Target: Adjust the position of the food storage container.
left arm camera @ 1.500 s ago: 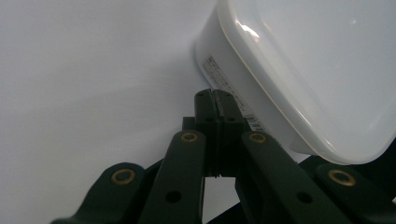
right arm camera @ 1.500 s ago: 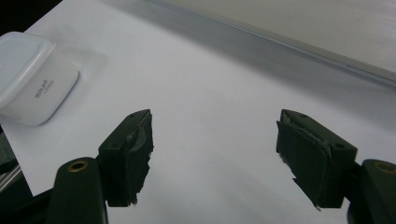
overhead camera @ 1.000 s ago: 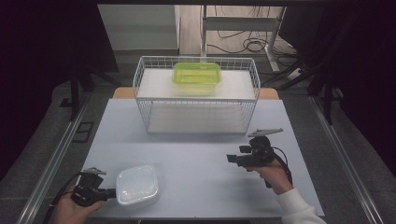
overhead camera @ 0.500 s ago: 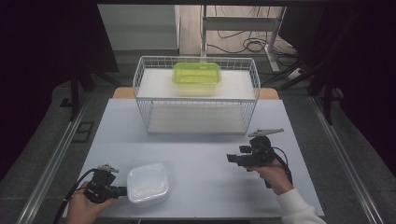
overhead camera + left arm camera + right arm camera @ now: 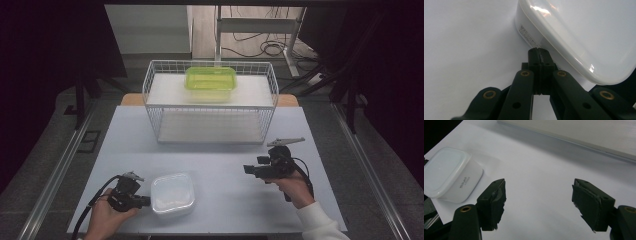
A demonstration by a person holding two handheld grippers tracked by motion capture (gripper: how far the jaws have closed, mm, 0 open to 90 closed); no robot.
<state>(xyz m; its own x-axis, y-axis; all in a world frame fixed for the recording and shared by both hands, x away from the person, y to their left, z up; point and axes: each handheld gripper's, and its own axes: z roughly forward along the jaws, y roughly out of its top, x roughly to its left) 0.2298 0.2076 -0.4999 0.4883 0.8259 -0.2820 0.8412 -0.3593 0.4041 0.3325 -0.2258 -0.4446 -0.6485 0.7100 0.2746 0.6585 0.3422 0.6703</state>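
- Left gripper (image 5: 142, 201): fingers (image 5: 534, 56) pressed together, nothing between them; tips sit against the left wall of the box (image 5: 172, 193), low, just under the lid rim.
- Left gripper view: tips meet the box wall beside its printed label; the lid overhangs above them.
- Box: white, lidded, rounded-square, flat on the desk (image 5: 215, 160) at front left, near the front edge.
- Right gripper (image 5: 248, 169): fingers (image 5: 495, 197) spread wide, empty, held above the desk at front right, pointing left toward the box, well apart from it.
- Right gripper view: box lies off to the left past the left finger, bare desk between the fingers.
- Person's hands hold each gripper from the front edge; a white sleeve shows at the right wrist.
- Wire basket (image 5: 150, 100) stands at the back of the desk, well apart from the box and both grippers.
- Green tub (image 5: 210, 79) rests on top of the basket's upper shelf, near the middle.
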